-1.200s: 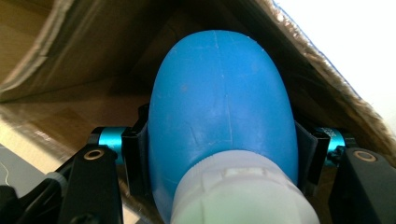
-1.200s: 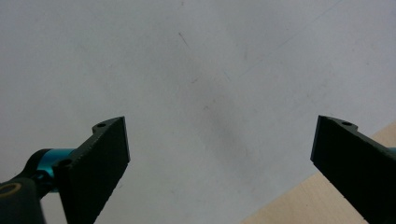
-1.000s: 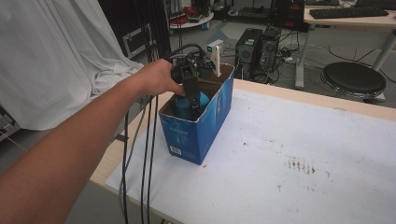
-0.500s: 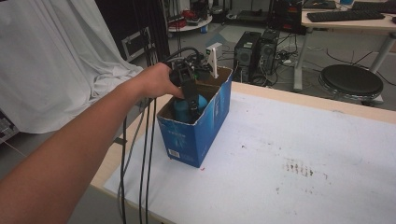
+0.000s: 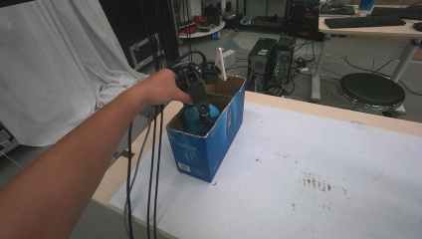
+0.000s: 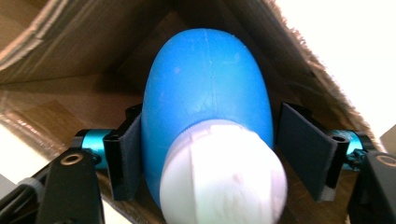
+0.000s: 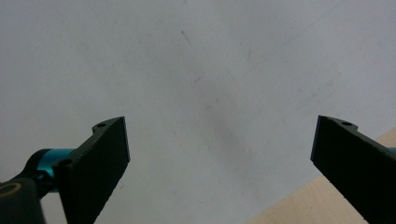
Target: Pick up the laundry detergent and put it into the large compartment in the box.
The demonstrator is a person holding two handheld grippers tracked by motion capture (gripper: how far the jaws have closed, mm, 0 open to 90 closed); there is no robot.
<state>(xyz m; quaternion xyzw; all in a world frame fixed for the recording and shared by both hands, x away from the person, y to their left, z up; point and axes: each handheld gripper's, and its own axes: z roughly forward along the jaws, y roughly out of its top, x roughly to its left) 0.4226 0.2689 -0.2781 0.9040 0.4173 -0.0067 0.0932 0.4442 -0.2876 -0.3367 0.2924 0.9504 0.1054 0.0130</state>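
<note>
The left gripper (image 5: 204,115) reaches down into the open top of a blue cardboard box (image 5: 219,144). Its jaws have just been opening, and between them sits a blue rounded plastic bottle with a white cap (image 6: 208,121). In the left gripper view, one pad lies against the bottle's side while the other stands clear of it, so the bottle is no longer pinched. The bottle rests inside the box, its cap toward the gripper and its rounded end toward the brown inner walls. The person's left hand (image 5: 161,89) grips the gripper body from the left, with black cables (image 5: 149,169) hanging below the forearm.

The box stands near the left edge of a white-covered table (image 5: 323,164). The right gripper (image 7: 219,154) hangs over that white surface with its jaws wide apart and nothing between them.
</note>
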